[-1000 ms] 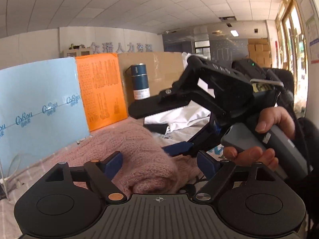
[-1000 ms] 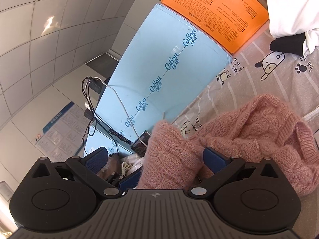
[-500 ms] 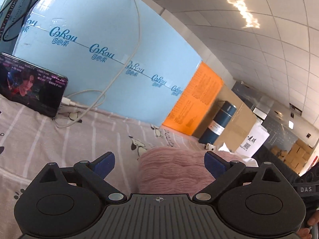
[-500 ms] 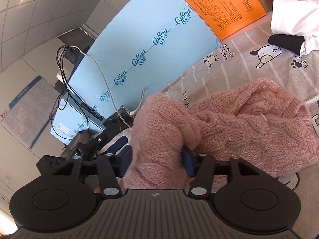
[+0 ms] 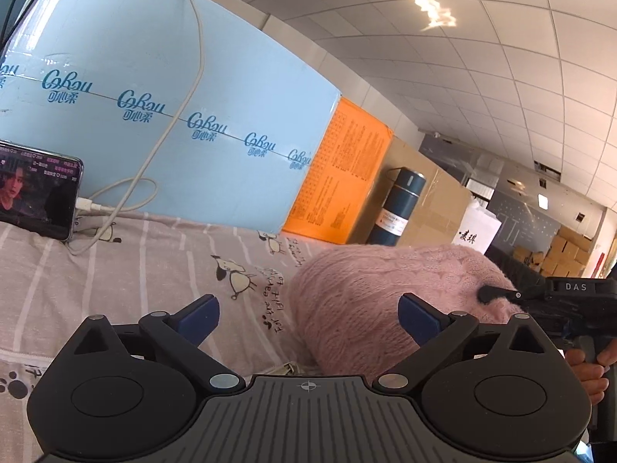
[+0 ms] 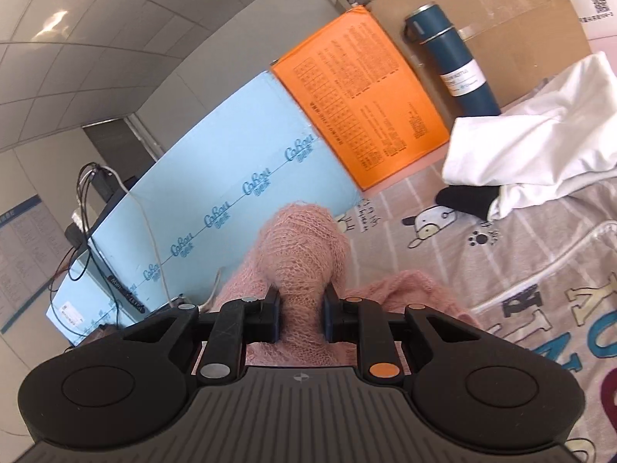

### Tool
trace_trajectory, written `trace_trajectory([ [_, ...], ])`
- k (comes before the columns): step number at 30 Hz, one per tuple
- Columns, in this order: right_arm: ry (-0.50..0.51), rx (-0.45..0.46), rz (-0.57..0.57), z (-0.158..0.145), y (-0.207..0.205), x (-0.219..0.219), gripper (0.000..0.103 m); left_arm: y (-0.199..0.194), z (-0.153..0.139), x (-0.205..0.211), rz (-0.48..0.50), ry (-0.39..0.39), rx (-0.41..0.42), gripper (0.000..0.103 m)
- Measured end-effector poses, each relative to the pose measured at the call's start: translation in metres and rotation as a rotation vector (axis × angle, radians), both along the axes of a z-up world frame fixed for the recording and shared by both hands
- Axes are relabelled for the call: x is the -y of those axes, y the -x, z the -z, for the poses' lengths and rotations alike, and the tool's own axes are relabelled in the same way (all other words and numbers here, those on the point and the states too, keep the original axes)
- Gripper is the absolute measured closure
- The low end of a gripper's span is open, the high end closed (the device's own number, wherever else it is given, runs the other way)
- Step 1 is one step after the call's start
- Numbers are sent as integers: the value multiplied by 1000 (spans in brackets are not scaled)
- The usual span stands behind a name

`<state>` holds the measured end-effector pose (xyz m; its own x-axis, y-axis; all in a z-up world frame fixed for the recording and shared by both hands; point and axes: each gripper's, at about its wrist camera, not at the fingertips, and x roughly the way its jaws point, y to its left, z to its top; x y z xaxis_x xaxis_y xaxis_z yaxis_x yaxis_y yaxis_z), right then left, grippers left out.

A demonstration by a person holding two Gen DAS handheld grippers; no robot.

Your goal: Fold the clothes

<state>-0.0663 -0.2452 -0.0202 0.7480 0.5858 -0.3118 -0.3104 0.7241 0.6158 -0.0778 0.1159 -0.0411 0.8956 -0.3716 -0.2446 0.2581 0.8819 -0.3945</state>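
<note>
**A:** Two views, left wrist first. Your left gripper (image 5: 308,318) is spread wide, jaws just been opening, nothing pinched. The pink sweater (image 5: 385,297) is bunched on the printed sheet (image 5: 135,270); its near edge sits between your pads, touching neither as far as I can tell.

**B:** What's behind it?

**A:** Blue board (image 5: 173,96) and orange board (image 5: 347,173) stand along the back edge. Dark blue flask (image 5: 399,208) upright against a cardboard box (image 5: 432,200). Phone (image 5: 36,189) at the far left, screen lit, white cable (image 5: 127,196) plugged into it and running up the blue board. At the right edge your hand (image 5: 586,370) holds the right gripper's handle; its tips are buried in the knit, so that view can't tell me their state.

**B:** Right wrist?

**A:** Your right gripper (image 6: 301,312) is pinched on the sweater (image 6: 300,254), jaws just been closing. A thick fold of knit stands up out of the pads, pressed on both sides. The rest of it trails down to the sheet (image 6: 462,270) right of the gripper.

**B:** Anything else there?

**A:** White garment (image 6: 532,142) crumpled at the upper right, a black piece (image 6: 466,200) touching its lower edge; can't tell whether it's part of it. Flask (image 6: 455,61) just behind it, against the box (image 6: 513,23). Both boards (image 6: 370,96) run diagonally on the left.
</note>
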Motion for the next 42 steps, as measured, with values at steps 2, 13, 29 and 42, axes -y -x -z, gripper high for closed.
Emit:
trace_trajectory([
  [2,-1,-35,48,11,-1,15,85,-3,1,0,-1,5,-15,2],
  [13,68,-85,81,41,-16,18,78,-14,-19,40,59,-33,11,1],
  [29,-30,-176,54,45,-13,35,20,-50,18,66,118,-193,-252,0],
  [42,-60,-182,-103,54,-16,-18,40,-46,16,49,141,30,-191,8],
])
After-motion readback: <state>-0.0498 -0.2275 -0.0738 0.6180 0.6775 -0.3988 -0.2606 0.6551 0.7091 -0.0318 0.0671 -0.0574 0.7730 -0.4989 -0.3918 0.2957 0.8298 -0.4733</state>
